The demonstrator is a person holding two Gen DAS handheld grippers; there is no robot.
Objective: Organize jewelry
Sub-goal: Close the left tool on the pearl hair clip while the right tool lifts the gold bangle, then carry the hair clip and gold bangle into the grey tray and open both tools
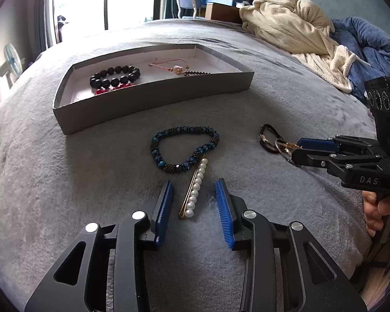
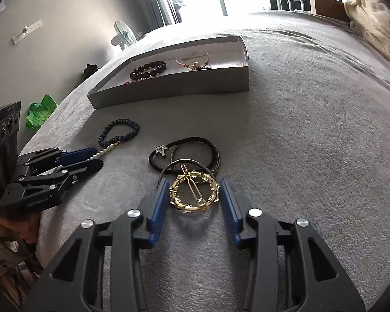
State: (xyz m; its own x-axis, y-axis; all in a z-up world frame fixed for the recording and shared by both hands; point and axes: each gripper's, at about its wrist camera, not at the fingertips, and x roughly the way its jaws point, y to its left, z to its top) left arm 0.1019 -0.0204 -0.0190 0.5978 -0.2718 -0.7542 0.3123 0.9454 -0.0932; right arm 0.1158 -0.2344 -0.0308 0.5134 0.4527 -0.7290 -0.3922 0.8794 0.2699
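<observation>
So far roughly half sorted, judging by what lies where.

Done: 4 pieces in the grey box (image 1: 153,104), far on the bed cover (image 1: 65,195) — black bead bracelet (image 1: 115,76) and red bead strand (image 1: 111,89) at left, pink cord bracelet (image 1: 169,66) and a thin dark bead string (image 1: 197,73) toward the right.

Left on the cover, near side of the box: blue bead bracelet (image 1: 184,150), pearl hair pin (image 1: 195,191) touching its near edge, black hair ties (image 2: 184,153), gold ring clip (image 2: 193,195) overlapping the ties' near loop.

Left gripper (image 1: 194,186): jaws partly apart, pearl hair pin between them, pads clear of it on both sides. Not gripped.

Right gripper (image 2: 194,188): jaws partly apart, straddling the gold ring clip, pads just beside its rim; contact hard to tell, no squeeze visible.

Likely next: close on pin and clip, carry both to the box. Then bracelet and ties.
</observation>
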